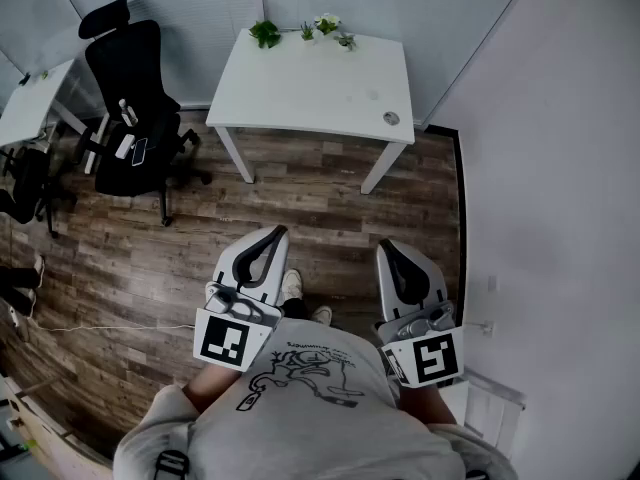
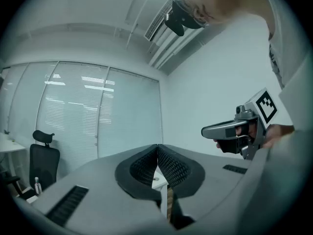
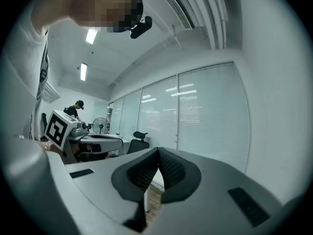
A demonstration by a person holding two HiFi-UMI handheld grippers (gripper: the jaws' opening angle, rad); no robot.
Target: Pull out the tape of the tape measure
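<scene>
I see no tape measure that I can make out for sure; a small round grey thing [image 1: 391, 118] lies near the right front corner of the white table [image 1: 300, 83]. My left gripper [image 1: 277, 233] and right gripper [image 1: 388, 246] are held level side by side in front of the person's chest, over the wood floor and well short of the table. In the left gripper view the left gripper's [image 2: 157, 148] tips touch with nothing between them. The right gripper [image 3: 159, 151] is likewise shut and empty in its own view.
Small potted plants [image 1: 265, 33] line the table's far edge. A black office chair [image 1: 130, 88] stands at the left beside another white desk [image 1: 30, 103]. A white wall [image 1: 560, 168] runs along the right. A thin cable [image 1: 100, 325] crosses the floor. A person [image 3: 74, 109] stands far off.
</scene>
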